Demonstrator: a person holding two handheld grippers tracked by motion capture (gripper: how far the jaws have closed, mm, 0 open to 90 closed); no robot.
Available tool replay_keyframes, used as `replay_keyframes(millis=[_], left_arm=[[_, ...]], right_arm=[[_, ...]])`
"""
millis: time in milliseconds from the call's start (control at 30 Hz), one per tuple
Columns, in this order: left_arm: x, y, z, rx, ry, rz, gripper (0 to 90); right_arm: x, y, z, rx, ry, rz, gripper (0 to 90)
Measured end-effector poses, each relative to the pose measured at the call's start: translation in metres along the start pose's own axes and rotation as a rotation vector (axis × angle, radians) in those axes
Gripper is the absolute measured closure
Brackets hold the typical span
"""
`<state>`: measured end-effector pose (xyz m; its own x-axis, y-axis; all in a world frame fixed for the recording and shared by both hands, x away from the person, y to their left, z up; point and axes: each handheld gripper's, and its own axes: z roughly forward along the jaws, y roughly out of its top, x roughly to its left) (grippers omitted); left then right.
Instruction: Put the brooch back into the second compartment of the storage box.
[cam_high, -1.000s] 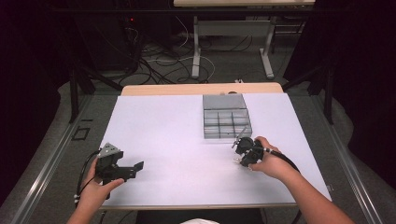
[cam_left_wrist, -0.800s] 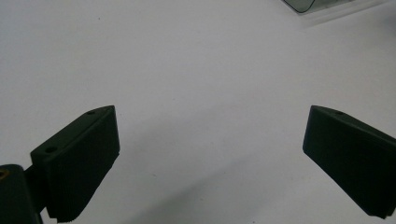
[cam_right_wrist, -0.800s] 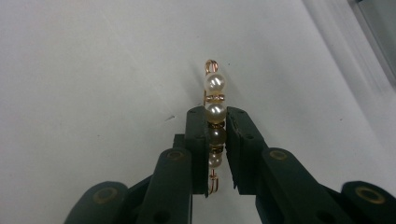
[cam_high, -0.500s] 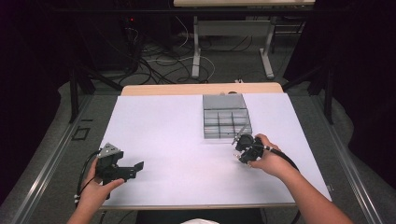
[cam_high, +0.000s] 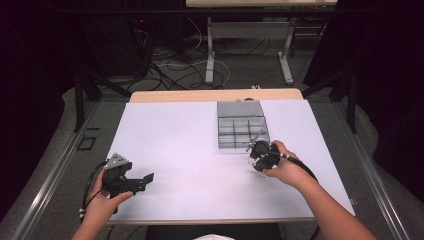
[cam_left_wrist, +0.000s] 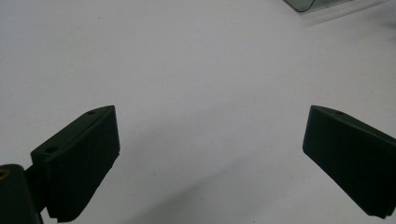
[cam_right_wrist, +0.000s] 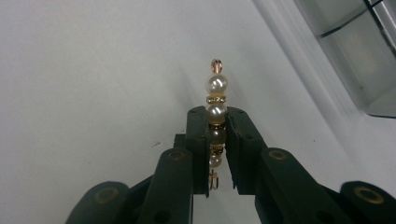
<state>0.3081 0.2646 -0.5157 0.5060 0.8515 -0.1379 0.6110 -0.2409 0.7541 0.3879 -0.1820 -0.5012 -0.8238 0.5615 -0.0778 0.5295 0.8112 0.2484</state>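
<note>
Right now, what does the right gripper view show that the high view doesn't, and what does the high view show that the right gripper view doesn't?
The right gripper view alone resolves the pearl bead strand: cream pearls with gold spacers and a small pink tip bead, clamped between the right gripper fingers. The high view alone gives the left gripper near the table's front left, both forearms, and the floor cables beyond. Both share the white tabletop, the right gripper, and the grey compartment box close by it.
</note>
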Motion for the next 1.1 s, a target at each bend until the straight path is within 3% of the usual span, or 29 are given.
replay_keyframes(millis=[33,100,1100], left_arm=[[0.0,0.0,0.0,0.006,-0.003,0.001,3.7],[0.0,0.0,0.0,0.003,-0.003,-0.001,3.7],[0.001,0.0,0.0,0.006,-0.001,0.0,3.8]], right_arm=[[0.001,-0.001,0.003,-0.046,-0.025,0.017,80.5],[-0.002,0.0,0.003,-0.06,-0.007,0.019,80.5],[-0.017,0.019,-0.007,-0.143,-0.061,0.096,80.6]])
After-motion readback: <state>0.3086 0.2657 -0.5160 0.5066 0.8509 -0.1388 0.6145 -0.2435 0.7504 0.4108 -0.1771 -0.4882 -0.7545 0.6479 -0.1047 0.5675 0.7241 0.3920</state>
